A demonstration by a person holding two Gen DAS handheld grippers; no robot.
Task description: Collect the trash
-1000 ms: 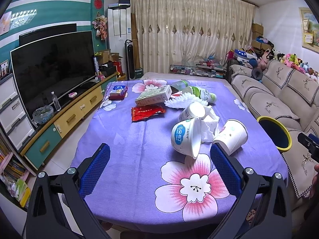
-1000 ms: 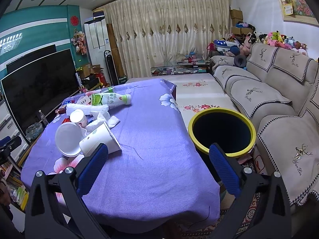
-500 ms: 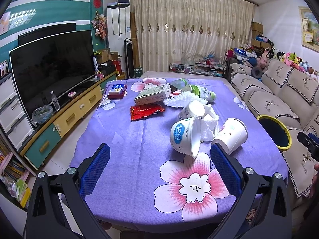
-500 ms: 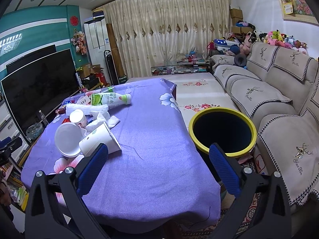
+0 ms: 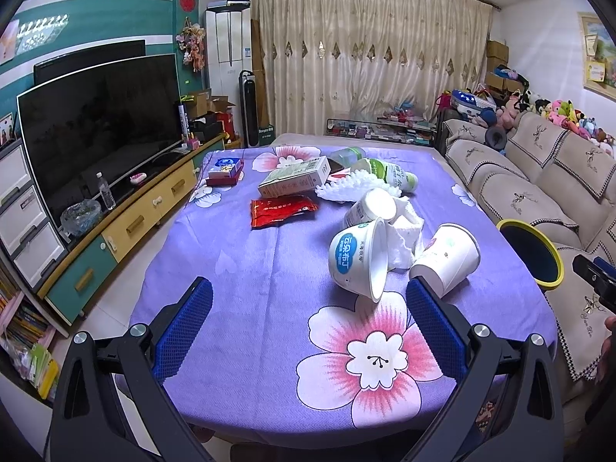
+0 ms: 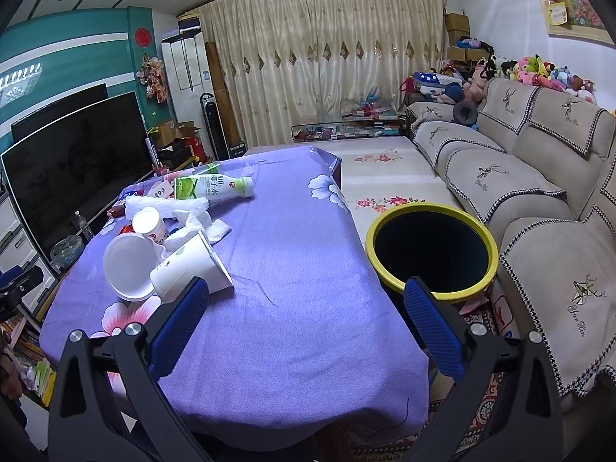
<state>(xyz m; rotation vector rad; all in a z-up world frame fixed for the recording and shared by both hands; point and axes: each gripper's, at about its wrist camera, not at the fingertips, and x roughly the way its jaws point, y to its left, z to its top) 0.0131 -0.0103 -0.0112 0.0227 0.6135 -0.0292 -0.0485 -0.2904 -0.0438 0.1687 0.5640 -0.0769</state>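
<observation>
Trash lies on a purple flowered tablecloth [image 5: 246, 269]: a tipped white tub with a blue label [image 5: 356, 258], a tipped paper cup [image 5: 446, 260], a smaller cup [image 5: 369, 210], crumpled tissue [image 5: 404, 235], a red packet [image 5: 281, 210], a carton [image 5: 294, 181] and a green-white bottle [image 5: 389, 173]. A black bin with a yellow rim [image 6: 431, 248] stands beside the table's right side. My left gripper [image 5: 308, 308] is open and empty, just short of the tub. My right gripper [image 6: 306, 308] is open and empty over the table's near end, with the paper cup [image 6: 188, 263] at its left finger.
A TV and a low cabinet [image 5: 127, 219] run along the left. A beige sofa [image 6: 539, 200] stands at the right behind the bin. A small box [image 5: 227, 169] lies on the table's far left corner. Curtains hang at the back.
The left gripper has edged slightly forward toward the tub. The right gripper has barely moved. Both stay open.
</observation>
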